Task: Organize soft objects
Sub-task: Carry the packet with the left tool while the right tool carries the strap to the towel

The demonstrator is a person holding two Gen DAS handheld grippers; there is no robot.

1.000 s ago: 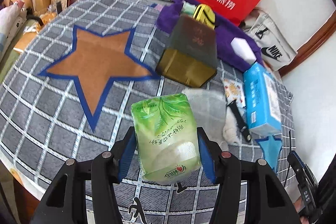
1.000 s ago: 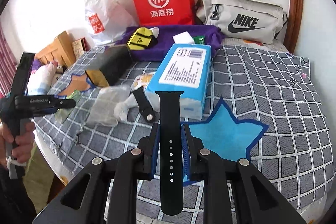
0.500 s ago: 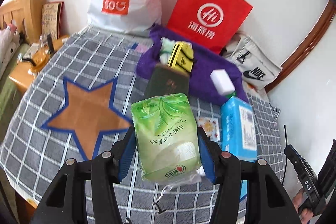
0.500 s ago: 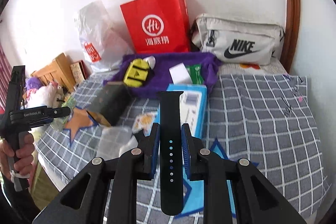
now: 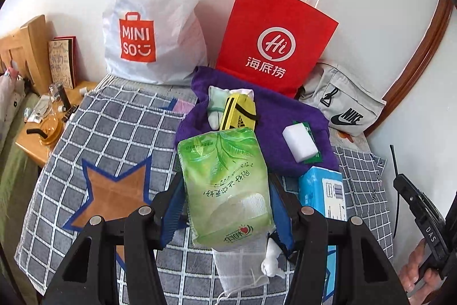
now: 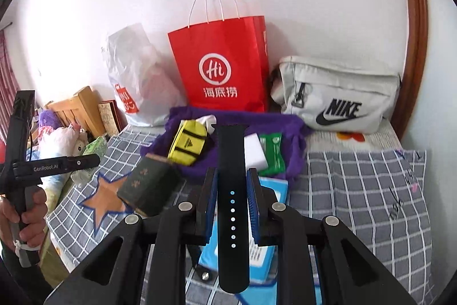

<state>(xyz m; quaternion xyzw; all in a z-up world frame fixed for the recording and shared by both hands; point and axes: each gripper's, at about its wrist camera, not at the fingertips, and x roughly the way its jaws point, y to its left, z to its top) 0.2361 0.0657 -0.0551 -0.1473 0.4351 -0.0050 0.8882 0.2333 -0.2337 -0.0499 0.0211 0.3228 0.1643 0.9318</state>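
Currently, items run from largest to smallest.
Bed: checked grey cover [image 5: 120, 133] with an orange star patch [image 5: 114, 196], set against a white wall.
Red paper bag [image 5: 274, 39]: upright at the wall, beside a white plastic shopping bag [image 5: 154, 19].
Grey waist bag [image 6: 340, 96]: lying at the wall, right of the red bag.
Purple cloth [image 6: 237, 119]: spread on the bed before the red bag; a yellow pouch [image 6: 188, 146], a white sponge block [image 5: 300, 143] and a green packet [image 6: 272, 153] rest on it.
Blue tissue box [image 5: 322, 190]: on the cover, just beside the cloth's near edge.
Green tissue pack [image 5: 225, 187]: raised above the bed, clamped on both sides by the left hand-held gripper [image 5: 227, 207].
Black watch strap [image 6: 232, 207]: upright, pinched between the blue pads of the right hand-held gripper [image 6: 232, 199], above the blue box.
Second strap piece [image 6: 200, 259]: lying on the cover, partly hidden by the gripper.
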